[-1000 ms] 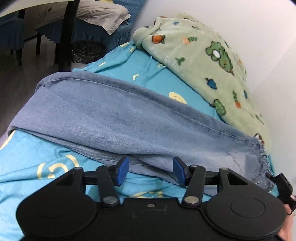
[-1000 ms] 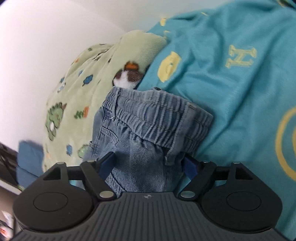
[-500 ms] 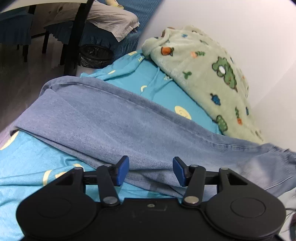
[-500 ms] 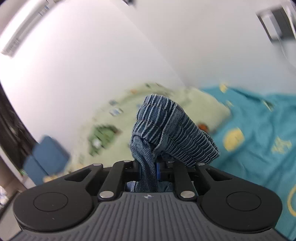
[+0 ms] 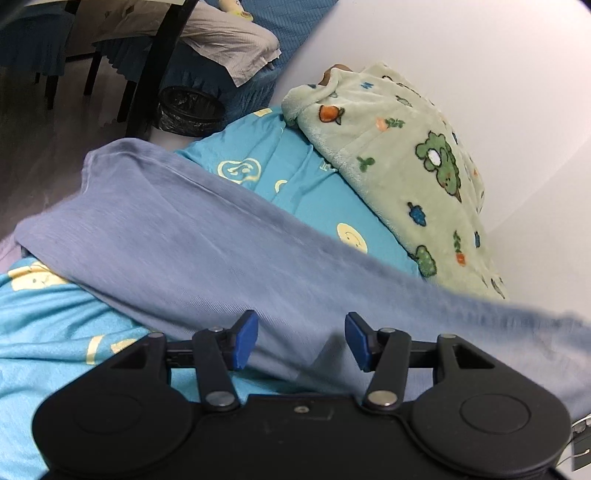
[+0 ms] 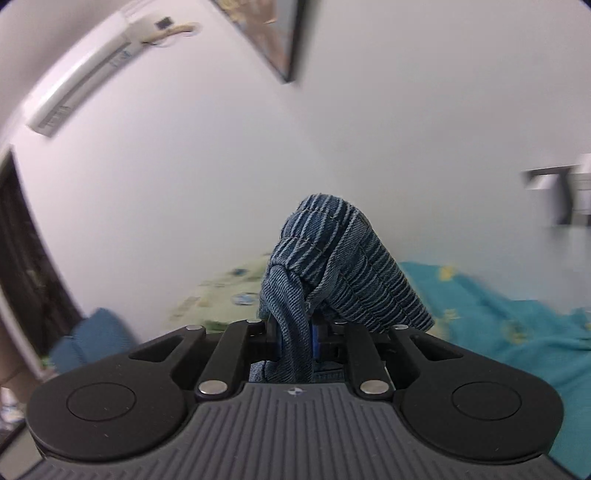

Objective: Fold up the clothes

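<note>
Light blue jeans (image 5: 207, 254) lie stretched across a turquoise patterned bedsheet (image 5: 51, 332). My left gripper (image 5: 301, 341) is open, its blue pads (image 5: 245, 338) just above the near edge of the jeans, holding nothing. My right gripper (image 6: 297, 338) is shut on the elastic waistband of the jeans (image 6: 332, 269) and holds it up in the air, pointed at the white wall. In the left wrist view the waistband end of the jeans (image 5: 535, 332) rises off the bed at the right, blurred.
A green cartoon-print blanket (image 5: 406, 158) lies bunched along the white wall (image 5: 480, 55). Beyond the bed's far end are a black bin (image 5: 190, 110), dark chair legs (image 5: 155, 66) and a covered seat. An air conditioner (image 6: 85, 74) and a picture frame (image 6: 273, 33) hang on the wall.
My right gripper closed on the waistband and lifted it high, tilting up toward the wall. The jeans' right end rose off the bed. My left gripper stayed open and shifted slightly.
</note>
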Motion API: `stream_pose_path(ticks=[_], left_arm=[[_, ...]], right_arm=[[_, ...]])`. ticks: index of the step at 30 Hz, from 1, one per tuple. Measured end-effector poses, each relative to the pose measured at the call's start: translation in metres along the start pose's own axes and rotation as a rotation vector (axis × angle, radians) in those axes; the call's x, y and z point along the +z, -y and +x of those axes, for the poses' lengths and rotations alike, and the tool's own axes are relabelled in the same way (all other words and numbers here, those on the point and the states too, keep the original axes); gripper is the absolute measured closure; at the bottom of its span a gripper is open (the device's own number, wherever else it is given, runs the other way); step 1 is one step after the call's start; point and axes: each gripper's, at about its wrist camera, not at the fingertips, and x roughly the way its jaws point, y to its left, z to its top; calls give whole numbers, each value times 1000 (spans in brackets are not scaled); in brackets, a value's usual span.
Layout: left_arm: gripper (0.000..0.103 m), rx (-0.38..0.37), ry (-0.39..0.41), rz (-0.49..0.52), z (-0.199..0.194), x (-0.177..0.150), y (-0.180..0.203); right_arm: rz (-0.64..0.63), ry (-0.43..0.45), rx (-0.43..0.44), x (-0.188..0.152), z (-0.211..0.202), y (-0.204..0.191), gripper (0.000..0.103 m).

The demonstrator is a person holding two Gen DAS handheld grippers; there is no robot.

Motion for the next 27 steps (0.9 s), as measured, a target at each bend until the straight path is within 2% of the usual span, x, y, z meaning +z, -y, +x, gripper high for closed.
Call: stream_pose_path(ticks=[3, 8, 11, 12, 14, 16, 19, 22, 24, 27], left_arm=[[53, 17, -8, -19, 0, 2, -5], [53, 28, -27, -91, -1, 9, -20], [52, 29, -30, -141, -5, 18, -33], [52, 26, -39, -159, -6, 23, -38], [52, 22, -49, -206, -12, 33, -52], [51, 15, -52, -266, -20, 44, -70], [50, -6, -83, -362, -31, 60, -104], [50, -39, -112, -484, -38, 76, -154], [47, -67, -123, -597, -40, 80, -192], [43, -44, -133, -693, -32, 80, -243]], right_arm=[[-4, -55, -137, -26, -5, 48, 89], [131, -301, -378, -95, 8, 132, 88], [106, -349, -425, -106, 8, 144, 85], [103, -353, -420, -105, 7, 141, 84], [124, -365, -433, -105, 4, 134, 71], [131, -373, -469, -112, -1, 121, 64], [23, -385, -561, -119, -21, 95, 39], [-113, -354, -634, -126, -41, 73, 37], [-124, -324, -606, -126, -53, 59, 37], [-170, -305, -563, -131, -57, 40, 34]])
